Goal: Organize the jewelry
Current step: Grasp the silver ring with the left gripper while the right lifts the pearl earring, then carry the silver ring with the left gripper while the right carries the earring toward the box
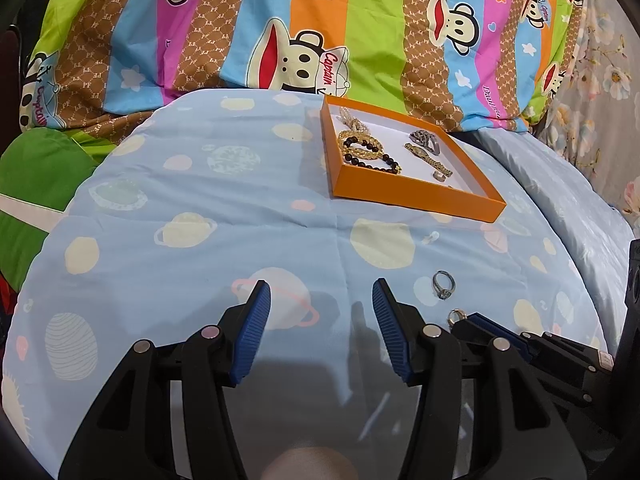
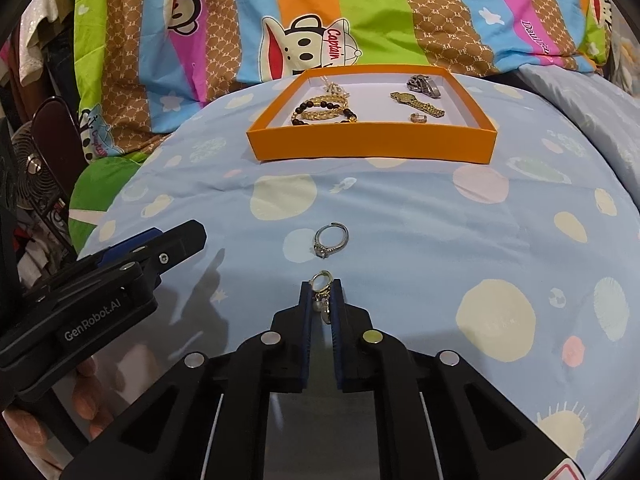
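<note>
On the bed's blue quilt sat an orange tray, likely the sorting spot, holding bracelets, a gold watch and a small ring. The left tongs hung spread and empty; the right tongs pinched a gold earring, probably tray-bound. A silver ring lay loose just ahead.

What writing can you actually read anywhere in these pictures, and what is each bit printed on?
"GenRobot.AI": on the black body of the left tongs.
"Captain": on the cartoon monkey's cap on the striped quilt.
"PF": repeated on the quilt's brown stripes.
Cursive lettering on the quilt's pink stripe: cut off, not fully readable.
Red-edged sticker on the right tongs: cut off.
</note>
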`<state>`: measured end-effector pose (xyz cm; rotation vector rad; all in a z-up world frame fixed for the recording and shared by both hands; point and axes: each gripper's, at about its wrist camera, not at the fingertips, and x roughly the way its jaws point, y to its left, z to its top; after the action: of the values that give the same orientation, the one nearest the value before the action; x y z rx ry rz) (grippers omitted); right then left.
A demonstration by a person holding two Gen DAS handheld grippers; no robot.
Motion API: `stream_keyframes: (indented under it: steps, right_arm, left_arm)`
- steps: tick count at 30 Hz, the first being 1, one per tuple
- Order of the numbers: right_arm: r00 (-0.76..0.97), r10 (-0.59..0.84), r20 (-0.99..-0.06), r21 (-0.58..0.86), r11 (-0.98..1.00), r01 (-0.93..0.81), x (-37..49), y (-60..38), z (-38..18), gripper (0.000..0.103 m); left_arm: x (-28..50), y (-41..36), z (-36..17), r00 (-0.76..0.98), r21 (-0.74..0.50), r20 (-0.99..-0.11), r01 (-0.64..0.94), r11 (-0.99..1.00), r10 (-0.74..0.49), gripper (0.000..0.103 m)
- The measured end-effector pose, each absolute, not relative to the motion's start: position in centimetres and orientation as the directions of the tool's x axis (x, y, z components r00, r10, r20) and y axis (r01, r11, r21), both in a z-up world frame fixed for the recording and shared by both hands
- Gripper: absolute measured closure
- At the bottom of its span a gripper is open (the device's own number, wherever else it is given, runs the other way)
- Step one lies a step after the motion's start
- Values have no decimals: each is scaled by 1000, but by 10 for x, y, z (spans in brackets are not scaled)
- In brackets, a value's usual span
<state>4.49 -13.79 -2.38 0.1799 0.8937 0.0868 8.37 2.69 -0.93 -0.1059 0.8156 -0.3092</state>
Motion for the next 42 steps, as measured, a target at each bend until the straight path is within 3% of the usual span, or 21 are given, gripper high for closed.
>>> stream_keyframes:
  steps: [8,15,21,33,42]
  right_arm:
    - [657,115,-745,213,975,70,29,-169,-19,95]
    - [676,71,-733,221,965,138,20,-200,-15,95]
    - [681,62,-730,230,960,159,15,-214,-16,95]
    - [685,83,-724,245,959,142,14,-213,-17,95]
    - [689,92,-719,246,961,129,10,-208,-14,95]
  left_arm:
    - [77,10,-11,652,-158,-696,270,950,-301,46]
    - [78,-32,-11,586,-204,-710,359,911,-390,46]
    - [84,-70,-15,549,-159,-748,398,904,-373,47]
    - [95,-68,-19,549,-149,-766,356,922,-336,84]
    - [94,-63,-16,556,-158,-759,350,923,-340,85]
